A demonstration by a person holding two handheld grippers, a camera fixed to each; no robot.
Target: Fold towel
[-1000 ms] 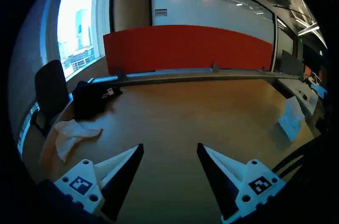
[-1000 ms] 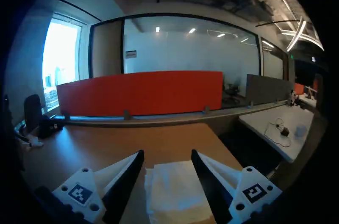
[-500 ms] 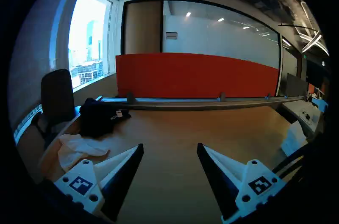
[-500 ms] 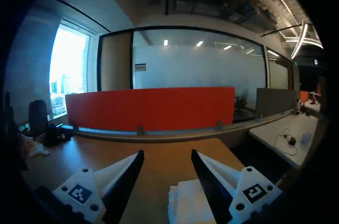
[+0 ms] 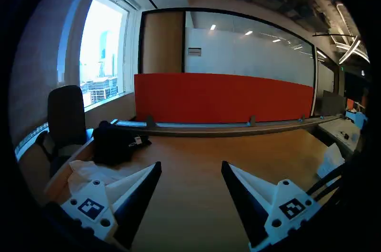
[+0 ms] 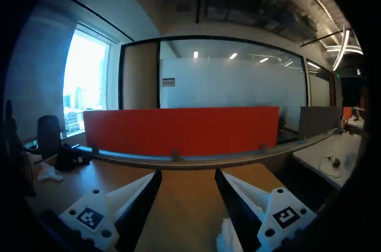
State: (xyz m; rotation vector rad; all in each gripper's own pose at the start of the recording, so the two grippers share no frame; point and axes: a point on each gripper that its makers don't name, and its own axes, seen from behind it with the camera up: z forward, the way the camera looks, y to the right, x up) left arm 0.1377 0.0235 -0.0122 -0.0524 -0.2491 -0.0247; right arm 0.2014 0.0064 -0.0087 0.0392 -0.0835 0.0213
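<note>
A crumpled white towel (image 5: 90, 172) lies at the left end of the wooden table (image 5: 205, 161), partly behind my left gripper's left finger. My left gripper (image 5: 190, 168) hovers open over the table with nothing between its fingers. A folded white towel (image 5: 331, 159) sits at the table's right edge in the left gripper view. In the right gripper view a corner of that folded towel (image 6: 227, 238) peeks out low beside the right finger. My right gripper (image 6: 188, 176) is open and holds nothing. The crumpled towel (image 6: 47, 172) appears far left there.
A black bag (image 5: 116, 143) rests on the table near the crumpled towel, with a dark office chair (image 5: 66, 116) behind it. A red divider panel (image 5: 224, 98) runs along the table's far edge. Another desk (image 6: 333, 154) stands to the right across a gap.
Both grippers have tilted upward, so the table and towels slid lower in both views. The folded towel between the right gripper's fingers has dropped almost out of sight. Both stayed open.
</note>
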